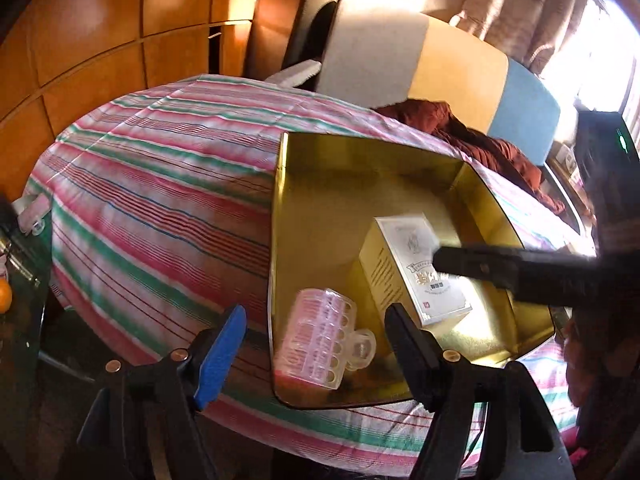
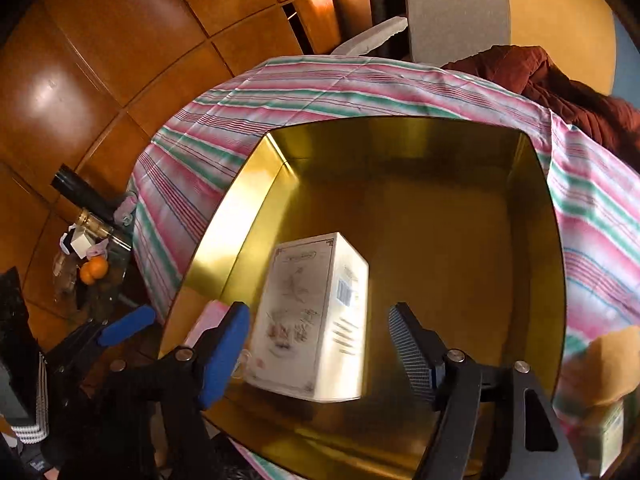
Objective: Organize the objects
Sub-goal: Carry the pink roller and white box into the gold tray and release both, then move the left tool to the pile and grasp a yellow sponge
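Observation:
An open gold tin [image 1: 400,160] [image 2: 400,148] sits on a striped cloth. In it lie a pink, clear plastic hair roller clip [image 1: 320,356] and a white and gold carton [image 1: 416,256] [image 2: 316,320]. My left gripper [image 1: 316,312] stands open over the tin's near edge, the roller clip between its fingers and clear of both pads. My right gripper [image 2: 320,308] is open too, its pads either side of the tilted carton with a gap on each side. One black right finger [image 1: 500,270] reaches over the carton. A blue left pad [image 2: 128,326] shows at the tin's left.
The pink, green and white striped cloth [image 1: 160,200] [image 2: 320,88] covers the surface. A rust-brown garment [image 1: 480,140] [image 2: 560,84] lies behind the tin. To the left, a glass side table holds oranges [image 2: 94,270] and small items. Wooden panels [image 2: 120,40] form the back.

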`<state>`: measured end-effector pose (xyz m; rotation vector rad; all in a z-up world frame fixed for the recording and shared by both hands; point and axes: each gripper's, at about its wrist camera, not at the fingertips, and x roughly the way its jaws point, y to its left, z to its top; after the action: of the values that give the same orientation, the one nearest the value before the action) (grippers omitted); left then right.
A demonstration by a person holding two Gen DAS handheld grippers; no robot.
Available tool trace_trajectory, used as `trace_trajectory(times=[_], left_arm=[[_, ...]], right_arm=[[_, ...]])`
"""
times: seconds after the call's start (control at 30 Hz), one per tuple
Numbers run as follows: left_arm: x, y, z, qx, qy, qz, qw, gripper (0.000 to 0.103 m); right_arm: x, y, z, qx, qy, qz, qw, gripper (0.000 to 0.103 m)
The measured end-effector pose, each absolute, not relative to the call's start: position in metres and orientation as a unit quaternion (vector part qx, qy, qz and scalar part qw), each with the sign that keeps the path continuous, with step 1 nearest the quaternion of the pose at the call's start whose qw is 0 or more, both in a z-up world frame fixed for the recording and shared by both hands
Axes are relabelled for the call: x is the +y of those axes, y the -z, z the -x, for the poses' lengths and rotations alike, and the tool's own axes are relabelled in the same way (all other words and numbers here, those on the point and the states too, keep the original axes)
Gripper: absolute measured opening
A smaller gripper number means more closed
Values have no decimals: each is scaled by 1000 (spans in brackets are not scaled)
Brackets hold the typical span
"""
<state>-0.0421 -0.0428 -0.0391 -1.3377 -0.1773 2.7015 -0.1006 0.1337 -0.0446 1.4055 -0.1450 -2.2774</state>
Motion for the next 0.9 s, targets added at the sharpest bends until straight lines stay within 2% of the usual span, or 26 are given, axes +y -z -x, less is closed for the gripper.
trace_trajectory(times=[0.23,0.27,0.33,0.47,0.53,0.9], left_arm=[[-45,18,40,-50,-912,406,35,73],[-44,15,38,-47,-914,401,31,73],[-43,10,34,-46,-919,390,22,73],[-39,3,28,-40,-926,376,6,73],[-38,2,27,-38,-926,375,4,73],[-18,-3,15,-17,-930,366,27,73]], right_arm=[[138,32,71,-28,852,-480,207,74],[138,29,65,-18,860,-470,199,76],[138,22,53,1,877,-445,181,89],[137,11,29,42,908,-391,147,96],[139,9,22,54,916,-375,130,103],[166,-2,1,32,937,-336,90,103]])
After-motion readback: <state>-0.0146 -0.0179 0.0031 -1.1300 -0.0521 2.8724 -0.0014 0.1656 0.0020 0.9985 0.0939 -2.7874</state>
